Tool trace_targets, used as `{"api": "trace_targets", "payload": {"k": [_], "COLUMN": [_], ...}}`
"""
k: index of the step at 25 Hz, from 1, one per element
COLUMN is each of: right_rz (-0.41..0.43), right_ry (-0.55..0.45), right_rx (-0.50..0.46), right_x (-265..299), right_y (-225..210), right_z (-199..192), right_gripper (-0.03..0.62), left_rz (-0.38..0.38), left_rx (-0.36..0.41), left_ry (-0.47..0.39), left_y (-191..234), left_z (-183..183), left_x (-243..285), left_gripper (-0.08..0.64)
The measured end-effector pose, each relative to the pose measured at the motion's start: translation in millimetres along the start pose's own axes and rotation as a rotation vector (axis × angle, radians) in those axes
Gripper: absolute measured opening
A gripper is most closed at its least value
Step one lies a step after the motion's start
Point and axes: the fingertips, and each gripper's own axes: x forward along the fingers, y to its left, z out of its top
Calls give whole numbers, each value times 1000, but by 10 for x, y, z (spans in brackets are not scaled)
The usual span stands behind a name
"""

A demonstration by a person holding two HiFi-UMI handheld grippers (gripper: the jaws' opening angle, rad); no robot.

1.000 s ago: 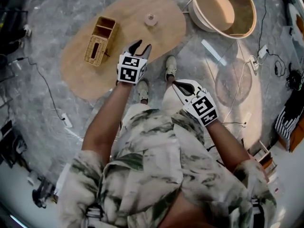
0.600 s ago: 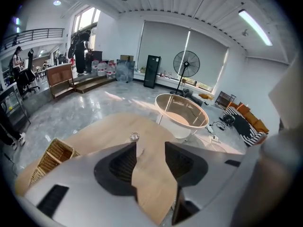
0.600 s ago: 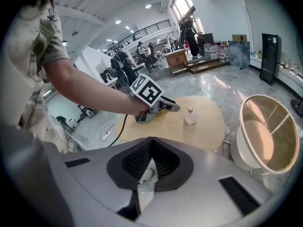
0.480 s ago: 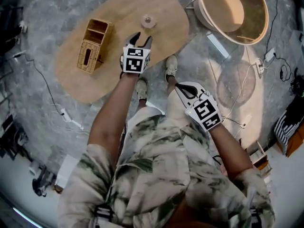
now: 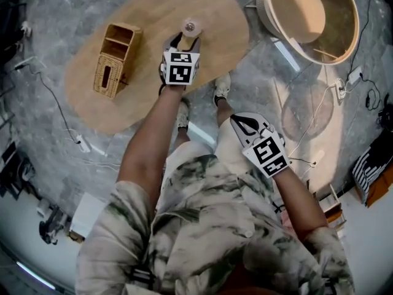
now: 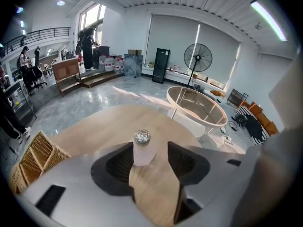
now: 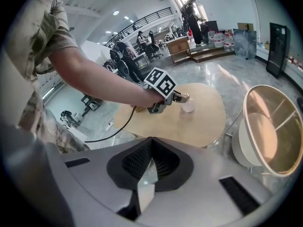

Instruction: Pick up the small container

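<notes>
The small container (image 5: 189, 27), a pale translucent cup with a crinkled foil top, stands upright on the oval wooden table (image 5: 123, 97). My left gripper (image 5: 183, 42) reaches over the table and its jaws are opening. In the left gripper view the container (image 6: 142, 148) stands between the two tips of the left gripper (image 6: 150, 156), close to the left pad, with a gap on the right. My right gripper (image 5: 236, 120) hangs back over the floor by the person's leg. Its jaws (image 7: 150, 141) are shut with nothing in them.
A wicker basket (image 5: 112, 59) with compartments stands on the table's left part. A large round tub (image 5: 313, 17) sits on the floor at the upper right. Cables and a power strip (image 5: 78, 145) lie on the grey marble floor. The person's feet stand by the table's near edge.
My left gripper has moved forward over the table to the container and its jaws have spread wider. The right gripper has stayed where it was.
</notes>
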Motion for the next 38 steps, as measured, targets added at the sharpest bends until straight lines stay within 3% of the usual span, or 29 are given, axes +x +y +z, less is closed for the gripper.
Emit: {"api": "trace_targets", "payload": {"k": [19, 25, 38], "right_rz": [21, 15, 12], "right_ry": [84, 91, 74], "right_rx": [46, 64, 55], "right_x": [79, 82, 112], "right_y": [-410, -494, -429], "right_z": [-363, -396, -338], "right_gripper": [20, 20, 21], "left_rz": [106, 131, 113], "left_rx": [-23, 13, 30], "left_ry": [-22, -17, 3], "left_y": [251, 263, 292], "left_z": [62, 59, 80], "left_x": [639, 687, 549], "left_gripper": [232, 183, 156]}}
